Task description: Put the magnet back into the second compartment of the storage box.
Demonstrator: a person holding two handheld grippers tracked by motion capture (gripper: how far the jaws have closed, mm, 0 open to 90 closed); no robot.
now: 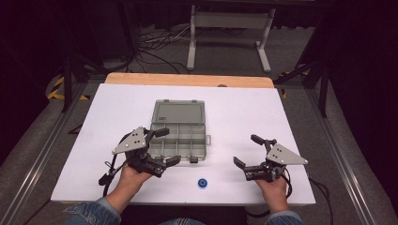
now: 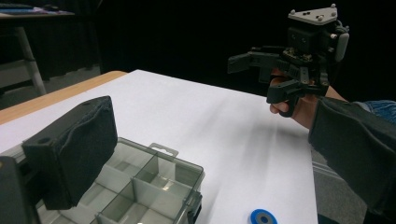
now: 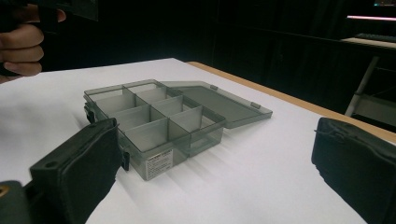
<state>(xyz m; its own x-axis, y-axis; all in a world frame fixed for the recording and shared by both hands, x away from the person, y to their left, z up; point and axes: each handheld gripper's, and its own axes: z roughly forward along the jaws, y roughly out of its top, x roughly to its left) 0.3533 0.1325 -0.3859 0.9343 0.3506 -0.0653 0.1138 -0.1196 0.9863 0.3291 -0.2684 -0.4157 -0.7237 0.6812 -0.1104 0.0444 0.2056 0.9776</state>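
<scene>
A grey see-through compartment box [image 1: 180,140] lies on the white table [image 1: 244,108], its lid [image 1: 178,112] folded back flat on the far side. The compartments [image 3: 154,116] look empty. My left gripper [image 1: 167,146] is open over the box's near left part, with nothing between its jaws; one black pad [image 2: 70,149] hangs above the compartments [image 2: 154,182]. My right gripper [image 1: 248,151] is open to the right of the box, apart from it and holding nothing. A small blue ring [image 1: 202,183] lies flat near the front edge, between the two hands, also visible as the ring [image 2: 263,217].
The table's wooden far edge [image 1: 187,79] borders a floor with cables and a white stand [image 1: 230,33]. Bare white surface lies right of the box and around the ring. The right hand's dark sleeve [image 2: 355,144] reaches in over the front right edge.
</scene>
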